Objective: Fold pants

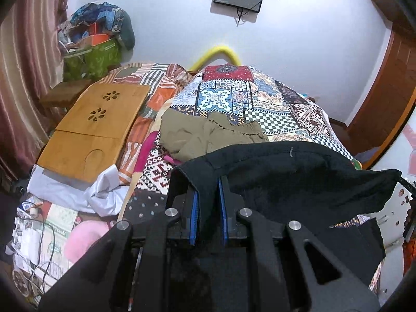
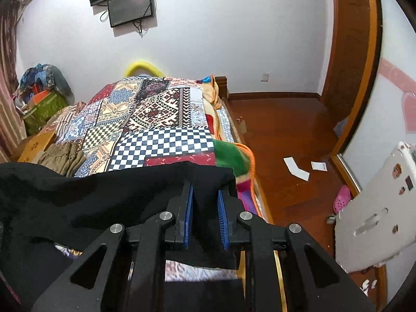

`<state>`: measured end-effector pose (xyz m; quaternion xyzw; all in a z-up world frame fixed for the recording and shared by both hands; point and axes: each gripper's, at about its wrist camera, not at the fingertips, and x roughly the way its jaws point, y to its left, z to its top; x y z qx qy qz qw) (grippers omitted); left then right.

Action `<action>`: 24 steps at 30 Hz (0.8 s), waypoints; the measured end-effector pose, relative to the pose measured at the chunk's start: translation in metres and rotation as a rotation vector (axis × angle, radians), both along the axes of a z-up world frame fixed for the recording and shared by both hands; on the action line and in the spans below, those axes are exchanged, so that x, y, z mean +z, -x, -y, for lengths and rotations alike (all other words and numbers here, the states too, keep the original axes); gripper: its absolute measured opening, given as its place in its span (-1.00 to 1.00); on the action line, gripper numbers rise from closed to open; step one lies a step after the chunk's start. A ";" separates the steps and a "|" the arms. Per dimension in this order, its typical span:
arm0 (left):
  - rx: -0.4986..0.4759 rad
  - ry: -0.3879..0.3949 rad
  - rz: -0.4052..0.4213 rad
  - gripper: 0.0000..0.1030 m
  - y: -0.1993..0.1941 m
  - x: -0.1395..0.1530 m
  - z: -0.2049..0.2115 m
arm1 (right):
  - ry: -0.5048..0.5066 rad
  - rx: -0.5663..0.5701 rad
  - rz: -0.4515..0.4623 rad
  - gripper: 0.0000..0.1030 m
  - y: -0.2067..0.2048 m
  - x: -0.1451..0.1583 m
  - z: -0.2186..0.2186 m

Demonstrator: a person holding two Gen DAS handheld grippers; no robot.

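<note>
Black pants [image 1: 299, 171] hang lifted above the patchwork bed [image 1: 234, 96], stretched between both grippers. In the left wrist view my left gripper [image 1: 208, 182] is shut on one edge of the fabric, which is pinched between its blue pads [image 1: 194, 208]. In the right wrist view my right gripper [image 2: 205, 189] is shut on the other corner of the black pants [image 2: 104, 197], and the cloth drapes over its fingers. The fingertips of both grippers are hidden under the fabric.
Crumpled khaki pants [image 1: 202, 135] lie on the quilt beyond. A wooden lap desk [image 1: 96, 127] and clutter sit to the left. The bed's right edge [image 2: 234, 140] drops to a wooden floor [image 2: 286, 119] with paper scraps [image 2: 296, 169] and a pink slipper [image 2: 342, 197].
</note>
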<state>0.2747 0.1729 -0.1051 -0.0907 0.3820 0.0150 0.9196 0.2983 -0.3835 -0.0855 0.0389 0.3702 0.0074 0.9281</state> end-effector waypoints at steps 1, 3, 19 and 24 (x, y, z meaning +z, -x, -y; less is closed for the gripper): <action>0.000 -0.001 0.003 -0.72 0.008 0.002 0.001 | -0.008 -0.006 0.005 -0.70 0.007 0.002 0.003; -0.002 0.005 0.009 -0.72 0.022 0.003 0.001 | -0.015 -0.011 0.011 -0.70 0.016 0.005 0.005; 0.018 0.022 -0.051 -0.73 0.101 -0.033 -0.003 | -0.062 -0.064 -0.019 -0.70 0.078 -0.020 0.015; 0.022 0.035 -0.083 -0.73 0.123 -0.051 -0.002 | -0.110 -0.083 -0.055 -0.70 0.097 -0.035 0.022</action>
